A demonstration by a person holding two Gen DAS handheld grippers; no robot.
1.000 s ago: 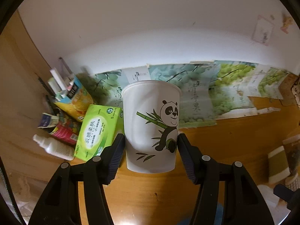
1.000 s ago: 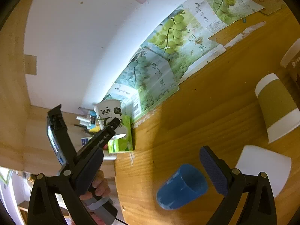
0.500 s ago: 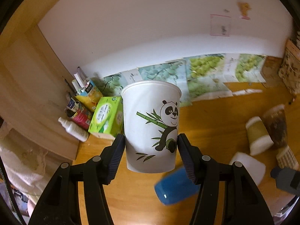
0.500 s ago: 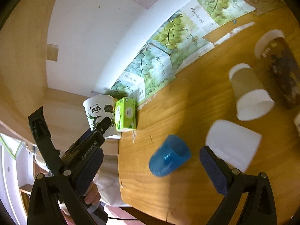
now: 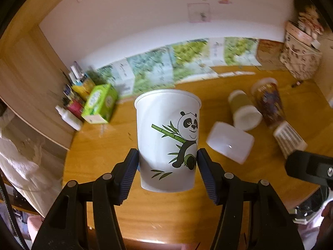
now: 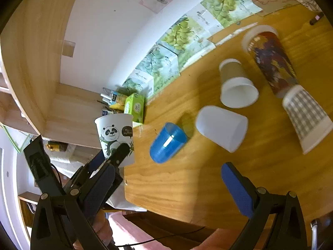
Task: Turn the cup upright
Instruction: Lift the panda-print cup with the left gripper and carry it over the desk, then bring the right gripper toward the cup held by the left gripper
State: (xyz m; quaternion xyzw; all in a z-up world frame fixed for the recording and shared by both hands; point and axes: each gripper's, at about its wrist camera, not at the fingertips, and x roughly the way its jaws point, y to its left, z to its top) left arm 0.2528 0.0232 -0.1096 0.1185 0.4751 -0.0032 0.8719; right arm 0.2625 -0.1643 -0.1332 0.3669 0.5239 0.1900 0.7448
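My left gripper is shut on a white panda cup, held upright above the wooden table, rim up. The cup also shows in the right wrist view, at the table's left edge. My right gripper is open and empty, above the table's near edge. A blue cup lies on its side just beyond it. A frosted white cup lies on its side to the right of the blue one.
A tan cup, a tall printed cup and a checked cup lie on their sides at the right. A green tissue box and bottles stand at the left rear. Grape-print boxes line the wall.
My left gripper has pulled back and risen with the panda cup, so more of the table shows. My right gripper has also drawn back towards the table's near edge.
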